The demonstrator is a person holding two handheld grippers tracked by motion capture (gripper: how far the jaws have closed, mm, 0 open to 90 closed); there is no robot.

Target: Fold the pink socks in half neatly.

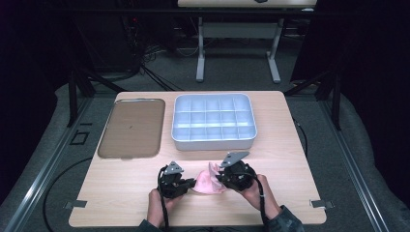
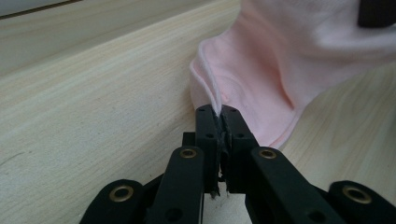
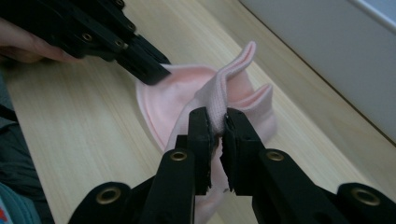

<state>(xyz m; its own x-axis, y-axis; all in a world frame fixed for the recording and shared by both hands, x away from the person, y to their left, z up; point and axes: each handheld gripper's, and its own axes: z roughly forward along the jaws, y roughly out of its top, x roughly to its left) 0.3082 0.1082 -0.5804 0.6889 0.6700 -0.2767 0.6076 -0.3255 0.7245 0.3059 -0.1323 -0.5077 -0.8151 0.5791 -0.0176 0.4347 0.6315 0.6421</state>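
So the pink cloth (image 1: 209,182) sits at the near edge of the surface (image 1: 145,193), strung sideways between both tongs, long axis running left to right. Left tongs (image 2: 219,112) are pinching its rim low by the wood; right tongs (image 3: 217,122) are pinching a fold a bit higher. The divided tray (image 1: 213,122) lies straight ahead and the brown lid (image 1: 132,128) beside it. Looks like a small garment, hard to tell. Dark room behind.
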